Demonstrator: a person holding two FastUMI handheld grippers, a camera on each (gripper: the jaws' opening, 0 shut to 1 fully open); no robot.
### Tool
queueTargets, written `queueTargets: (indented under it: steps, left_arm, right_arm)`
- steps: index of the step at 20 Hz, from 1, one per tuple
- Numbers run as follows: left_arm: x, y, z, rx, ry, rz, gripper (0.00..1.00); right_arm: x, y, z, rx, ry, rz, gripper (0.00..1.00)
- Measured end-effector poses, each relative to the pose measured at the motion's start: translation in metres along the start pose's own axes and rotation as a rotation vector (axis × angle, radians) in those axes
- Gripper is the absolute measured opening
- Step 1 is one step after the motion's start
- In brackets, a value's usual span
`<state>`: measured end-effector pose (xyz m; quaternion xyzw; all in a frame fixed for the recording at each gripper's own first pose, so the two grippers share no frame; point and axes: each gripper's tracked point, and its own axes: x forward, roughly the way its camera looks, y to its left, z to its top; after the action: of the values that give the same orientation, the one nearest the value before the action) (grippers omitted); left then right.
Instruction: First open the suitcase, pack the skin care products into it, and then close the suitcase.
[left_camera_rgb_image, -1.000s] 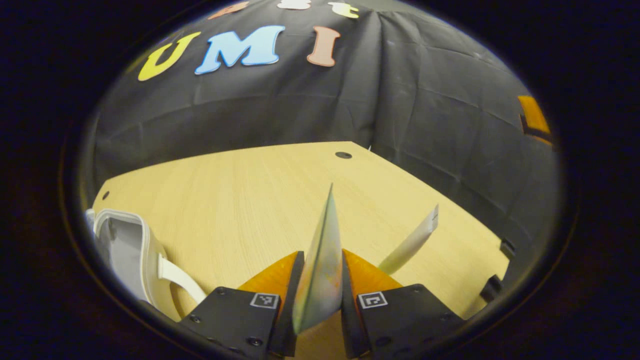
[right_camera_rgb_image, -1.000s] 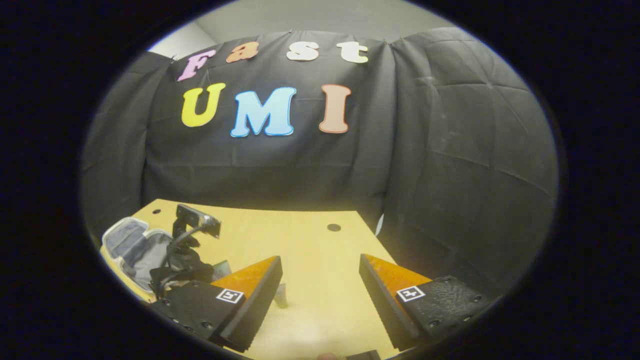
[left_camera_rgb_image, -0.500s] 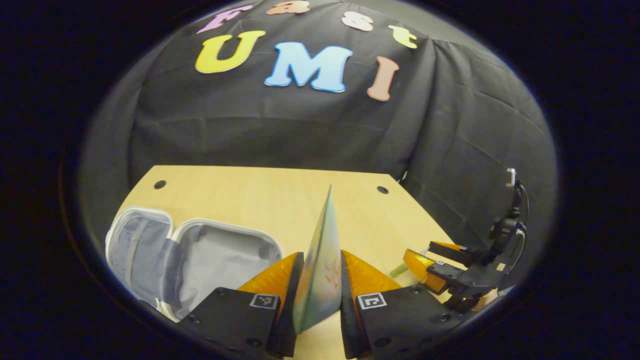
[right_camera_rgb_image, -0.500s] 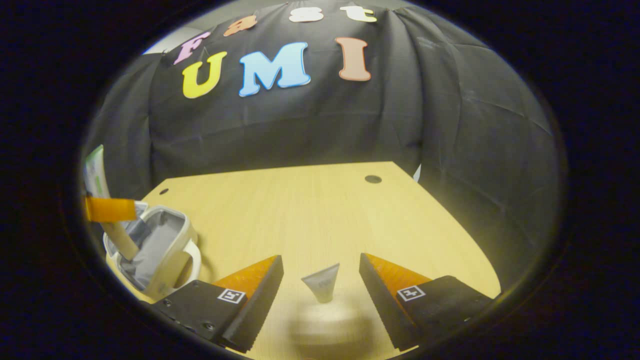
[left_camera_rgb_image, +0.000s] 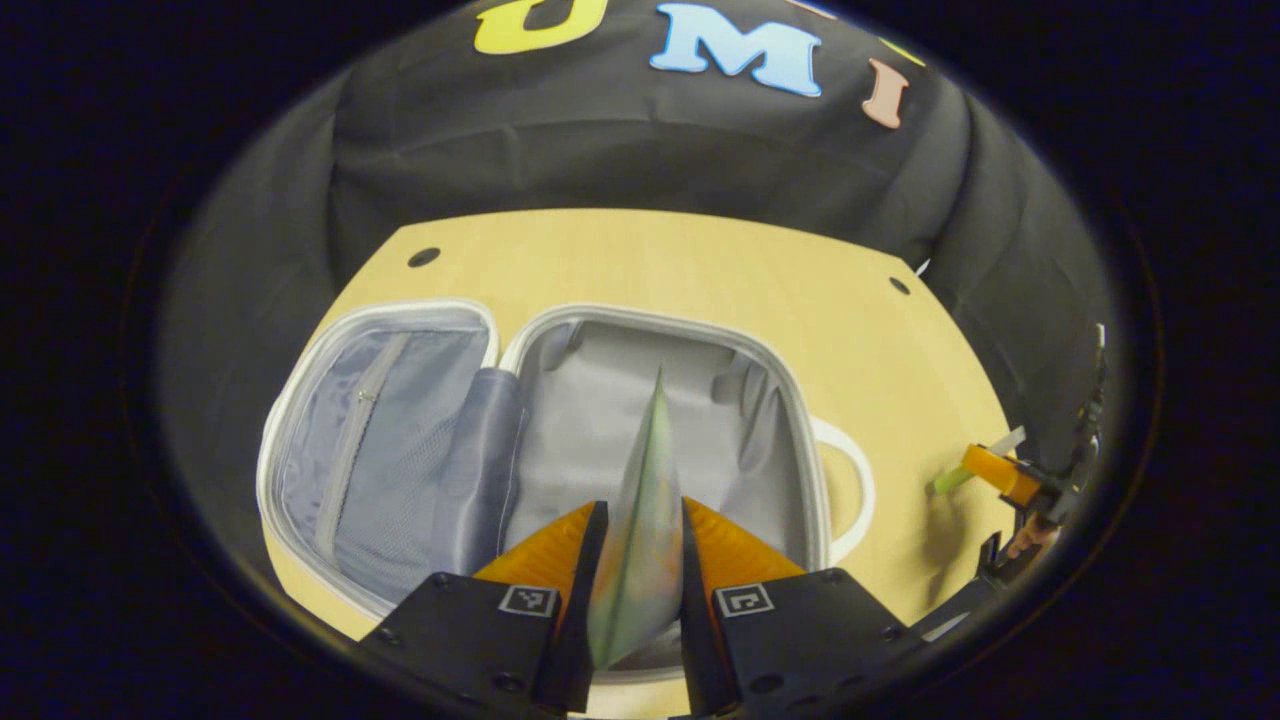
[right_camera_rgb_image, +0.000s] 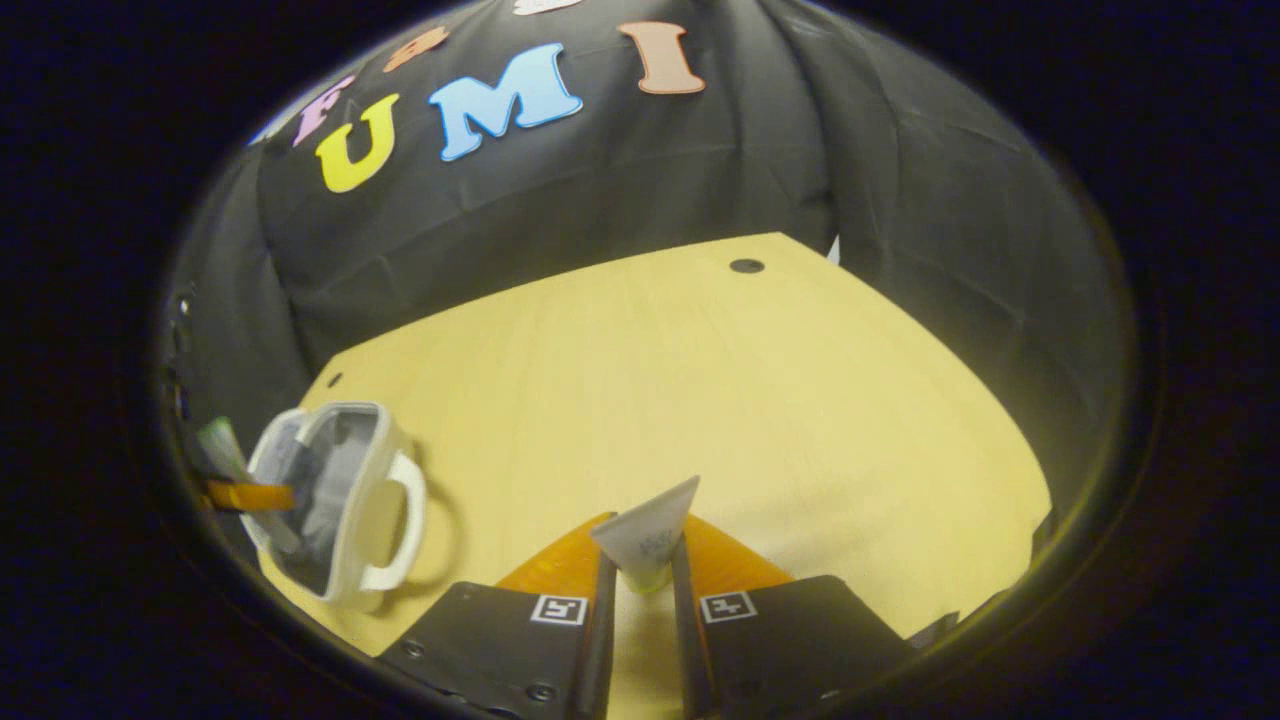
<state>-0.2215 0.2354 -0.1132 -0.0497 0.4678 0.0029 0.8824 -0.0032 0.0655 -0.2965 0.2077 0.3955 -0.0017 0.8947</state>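
Observation:
The white suitcase (left_camera_rgb_image: 560, 330) lies open on the wooden table, grey lining up, lid half with mesh pocket to the left. My left gripper (left_camera_rgb_image: 636, 530) is shut on a flat green sachet (left_camera_rgb_image: 640, 500) that hangs edge-on above the right half of the case. In the right gripper view my right gripper (right_camera_rgb_image: 640, 570) is shut on a grey tube (right_camera_rgb_image: 648, 535) with its crimped end pointing forward, low over the table. The suitcase (right_camera_rgb_image: 330, 500) sits far left there, with the left gripper (right_camera_rgb_image: 245, 495) and its sachet over it. The right gripper (left_camera_rgb_image: 1000, 480) shows at the far right of the left gripper view.
The wooden table (right_camera_rgb_image: 700, 380) has dark round holes near its back corners (right_camera_rgb_image: 745, 265). The suitcase's white handle (left_camera_rgb_image: 850, 490) sticks out on its right side. Black cloth walls close in the back and right sides of the table.
My left gripper has swung left and tipped down over the open suitcase with the sachet. My right gripper has shut on the grey tube that lay between its fingers.

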Motion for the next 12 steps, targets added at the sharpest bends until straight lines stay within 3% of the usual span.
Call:
queueTargets:
  steps: [4, 6, 7, 9, 12]
  left_arm:
    - [0.023, 0.016, 0.004, -0.024, 0.008, 0.009, 0.48]
    - [0.020, 0.021, 0.021, 0.004, -0.057, 0.028, 0.63]
    - [0.015, 0.023, 0.030, 0.017, -0.091, 0.040, 0.76]
    - [-0.004, 0.024, 0.045, 0.020, -0.159, 0.052, 0.83]
    - [-0.043, 0.038, 0.047, -0.033, -0.263, 0.058, 0.87]
  right_arm:
    - [-0.039, 0.076, -0.016, 0.086, 0.077, 0.185, 0.25]
    - [-0.050, 0.107, -0.014, 0.084, 0.093, 0.245, 0.23]
    - [-0.054, 0.121, -0.014, 0.081, 0.101, 0.273, 0.26]
    - [-0.058, 0.154, -0.013, 0.061, 0.122, 0.332, 0.23]
    - [-0.054, 0.206, -0.018, 0.022, 0.155, 0.422, 0.29]
